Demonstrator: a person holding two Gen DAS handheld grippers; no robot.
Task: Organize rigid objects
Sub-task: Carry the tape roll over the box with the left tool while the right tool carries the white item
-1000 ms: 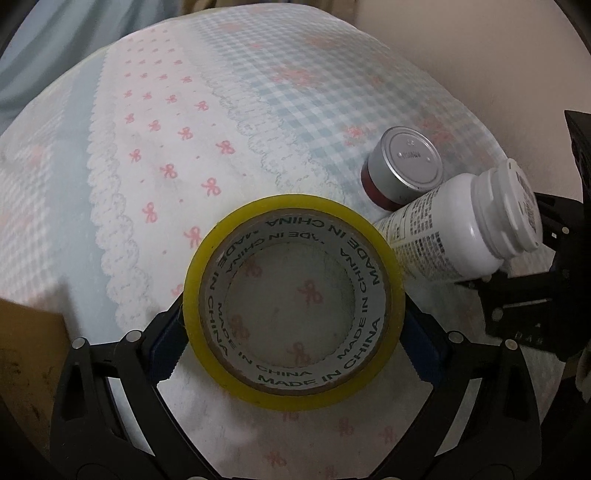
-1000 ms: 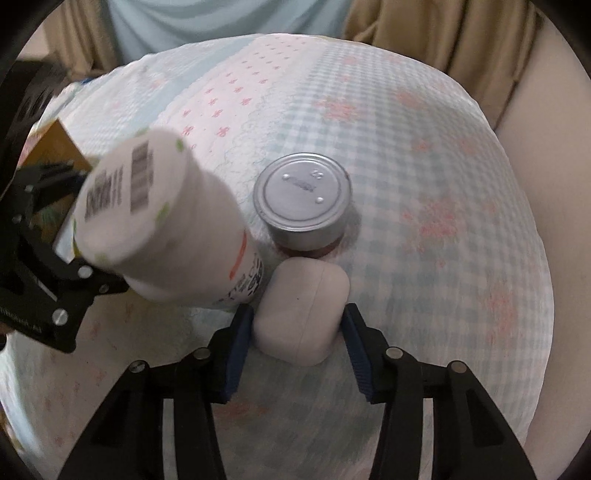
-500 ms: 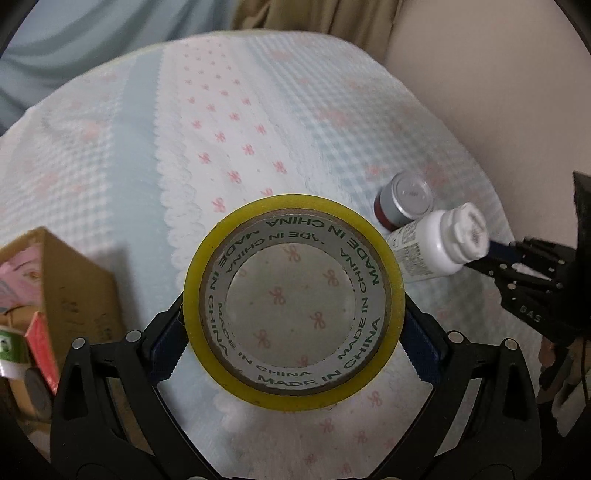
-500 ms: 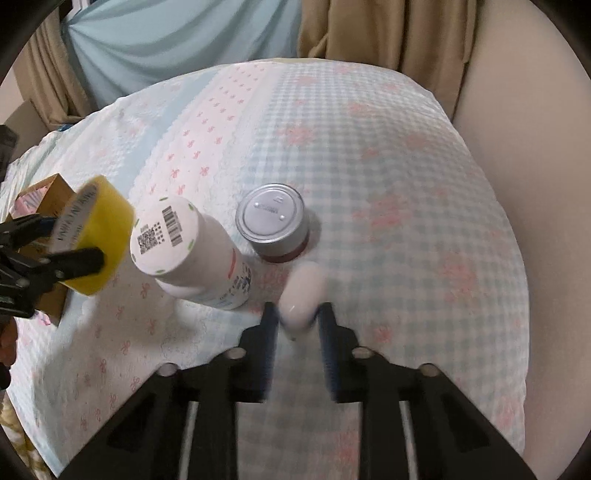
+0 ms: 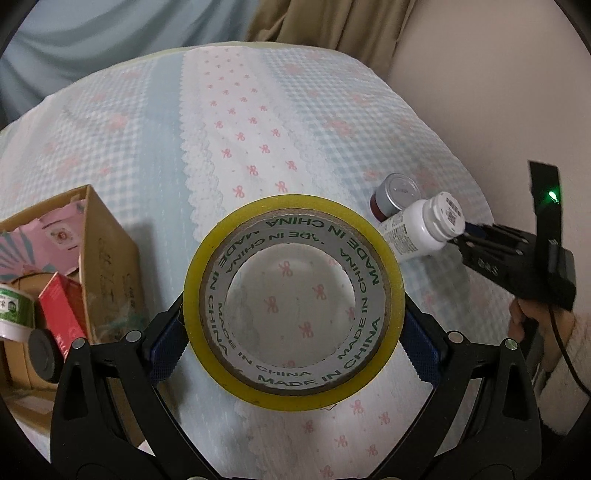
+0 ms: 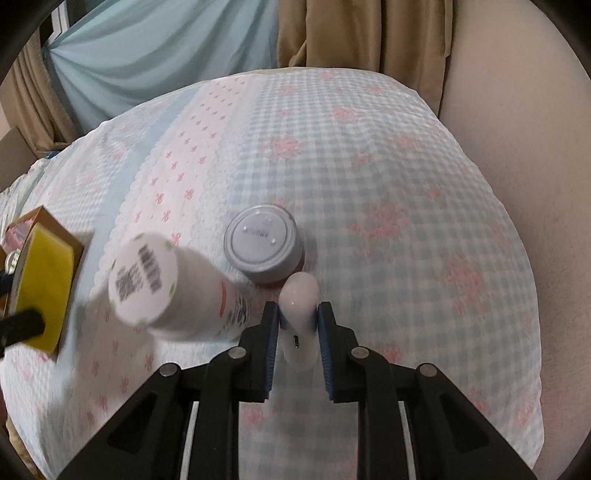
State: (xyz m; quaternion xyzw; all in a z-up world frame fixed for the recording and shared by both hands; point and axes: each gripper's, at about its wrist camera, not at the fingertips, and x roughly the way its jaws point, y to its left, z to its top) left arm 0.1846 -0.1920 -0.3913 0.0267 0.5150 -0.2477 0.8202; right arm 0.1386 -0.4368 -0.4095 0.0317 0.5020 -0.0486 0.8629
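My left gripper (image 5: 293, 332) is shut on a yellow tape roll (image 5: 293, 254) printed "MADE IN CHINA" and holds it above the bed. The roll also shows in the right wrist view (image 6: 46, 288) at the far left. My right gripper (image 6: 298, 323) is shut on a small white earbud case (image 6: 299, 306), held edge-on above the bed. A white pill bottle (image 6: 166, 291) stands tilted beside a silver-lidded can (image 6: 260, 247). Both also show in the left wrist view, the bottle (image 5: 421, 230) and the can (image 5: 393, 197).
A cardboard box (image 5: 107, 266) with several packets and a small red carton sits at the left on the checked bedspread (image 5: 258, 110). A beige wall (image 6: 517, 110) runs along the right. Curtains (image 6: 351, 33) hang behind the bed.
Both grippers have lifted and pulled back from the bed. The right gripper has turned the earbud case edge-on. The cardboard box has come into the left wrist view.
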